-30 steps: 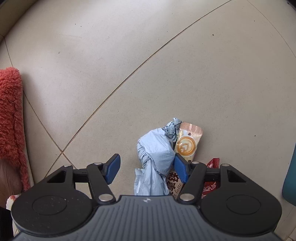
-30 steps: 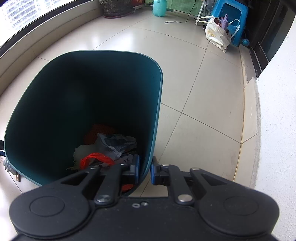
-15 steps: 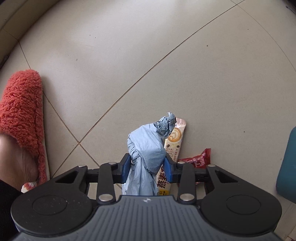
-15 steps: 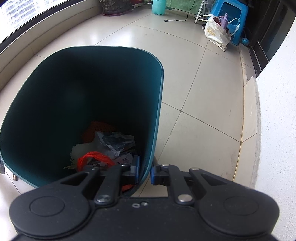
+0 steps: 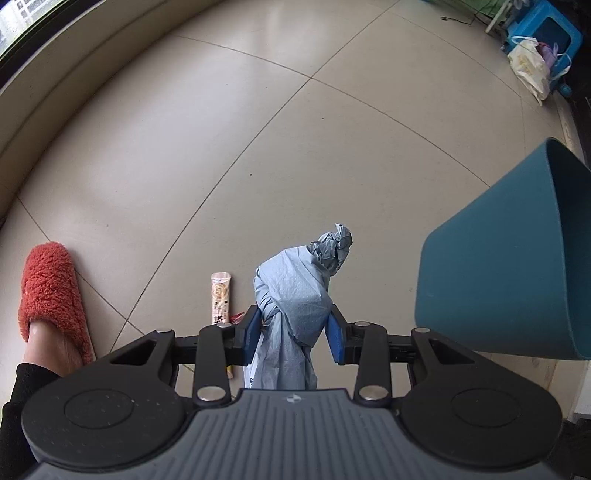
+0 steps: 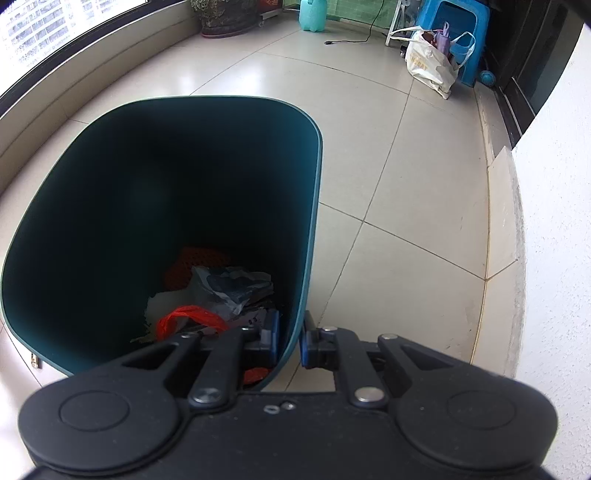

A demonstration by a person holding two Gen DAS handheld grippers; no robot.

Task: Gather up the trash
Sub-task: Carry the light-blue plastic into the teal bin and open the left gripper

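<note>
Blue crumpled plastic bag (image 5: 295, 295) hangs pinched between the left gripper (image 5: 295, 328) pads, above the tiled floor, beside the dark teal plastic bin (image 6: 184, 184). Right gripper (image 6: 290, 343) clamps the bin's rim, tilting it. Loose, slippery folds could slide free before reaching the opening.

Beige tiled floor (image 6: 424, 177) w/ thin dark joints, glossy from daylight. Curved window (image 6: 55, 33) at left above a low ledge. Blue plastic stool (image 6: 461, 22) far back, white wall (image 6: 554, 221) at right.
</note>
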